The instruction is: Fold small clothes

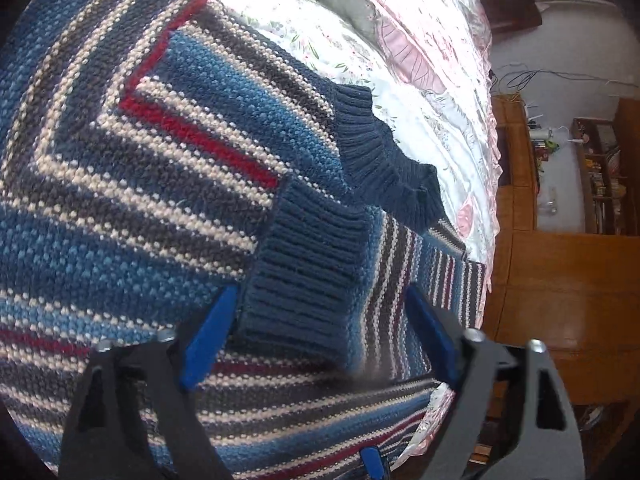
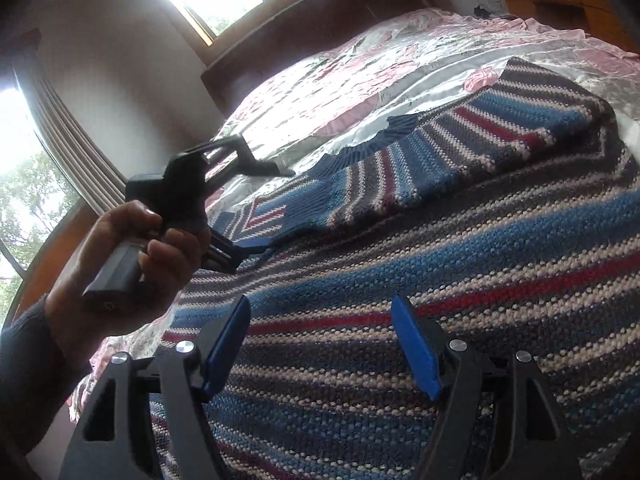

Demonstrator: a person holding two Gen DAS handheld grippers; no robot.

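Both hand-held grippers, left (image 1: 320, 300) and right (image 2: 320, 312), agape over striped sweater (image 1: 160, 200); no legible writing.

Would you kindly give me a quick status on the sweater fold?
Left gripper open around a ribbed cuff. Right gripper open over the striped sweater, holding nothing. Sleeves folded in; nothing in the way.

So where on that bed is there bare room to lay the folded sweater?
Bare quilt lies beyond the sweater, between its collar and the headboard. The near side is crowded: the sweater fills it, with the left gripper at a cuff and the right gripper hovering over it.
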